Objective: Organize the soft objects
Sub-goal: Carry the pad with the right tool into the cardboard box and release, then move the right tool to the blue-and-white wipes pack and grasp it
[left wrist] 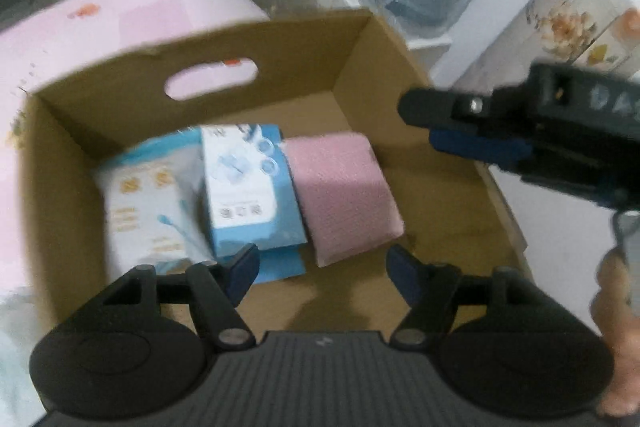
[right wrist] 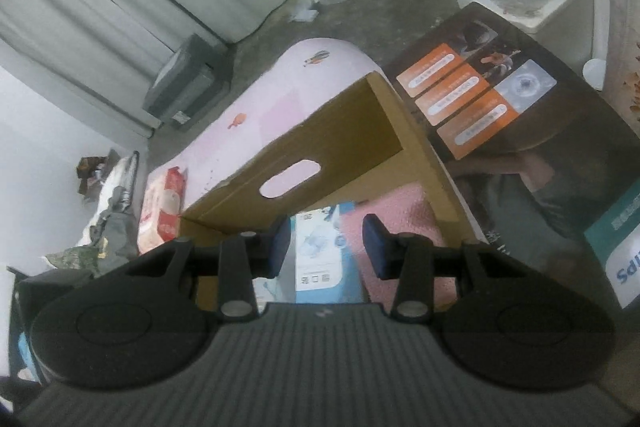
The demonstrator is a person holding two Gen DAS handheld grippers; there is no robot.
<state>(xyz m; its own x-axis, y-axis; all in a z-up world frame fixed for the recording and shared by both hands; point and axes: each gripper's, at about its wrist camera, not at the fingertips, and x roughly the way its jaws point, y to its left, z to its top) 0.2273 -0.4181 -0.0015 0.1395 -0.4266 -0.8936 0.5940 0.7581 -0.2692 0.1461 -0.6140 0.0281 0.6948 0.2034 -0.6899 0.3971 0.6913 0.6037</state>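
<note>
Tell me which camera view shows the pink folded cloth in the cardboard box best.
The left wrist view: the pink folded cloth lies nearly whole on the cardboard box floor, beside a blue packet. In the right wrist view the right gripper hides part of it.

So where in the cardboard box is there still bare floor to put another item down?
Bare floor in the cardboard box: a strip between the pink cloth and the right wall, plus the band behind the packs along the handle-hole wall. Crowded on the left: blue pack overlaps white pack.

Soft even indoor light, motion blur, fisheye bending at edges
</note>
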